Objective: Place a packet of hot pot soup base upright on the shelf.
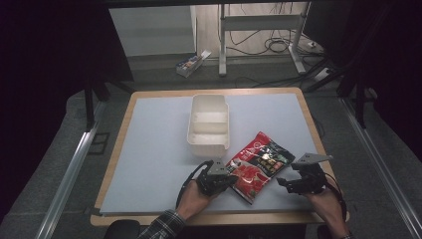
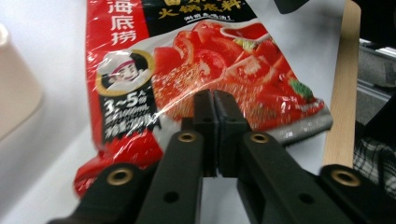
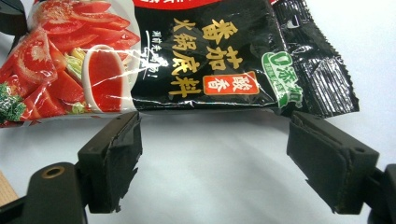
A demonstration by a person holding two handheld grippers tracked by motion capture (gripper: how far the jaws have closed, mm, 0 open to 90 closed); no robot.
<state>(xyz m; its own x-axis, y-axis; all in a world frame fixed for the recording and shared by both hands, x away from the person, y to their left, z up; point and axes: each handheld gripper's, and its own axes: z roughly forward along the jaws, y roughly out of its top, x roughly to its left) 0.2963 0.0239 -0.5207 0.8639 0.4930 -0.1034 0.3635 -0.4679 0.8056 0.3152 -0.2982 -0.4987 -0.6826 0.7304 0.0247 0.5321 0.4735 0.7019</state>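
left gripper (image 2: 215, 100) closed — pinching packet (image 2: 205, 70), seemingly.

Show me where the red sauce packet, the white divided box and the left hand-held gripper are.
red sauce packet (image 1: 260, 158): high view, middle of its printed front.
white divided box (image 1: 191, 130): high view, left wall.
left hand-held gripper (image 2: 215, 108): left gripper view, where the closed jaw tips meet, over the packet's lower edge.

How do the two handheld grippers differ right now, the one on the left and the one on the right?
The left gripper has its jaws pressed together, while the right gripper has its jaws spread wide. The left one reaches the near edge of the red sauce packet, seemingly pinching it, though the contact is hidden; the right one sits short of the packet's black end, touching nothing. Both are black, hand-held, and point at the same packet.
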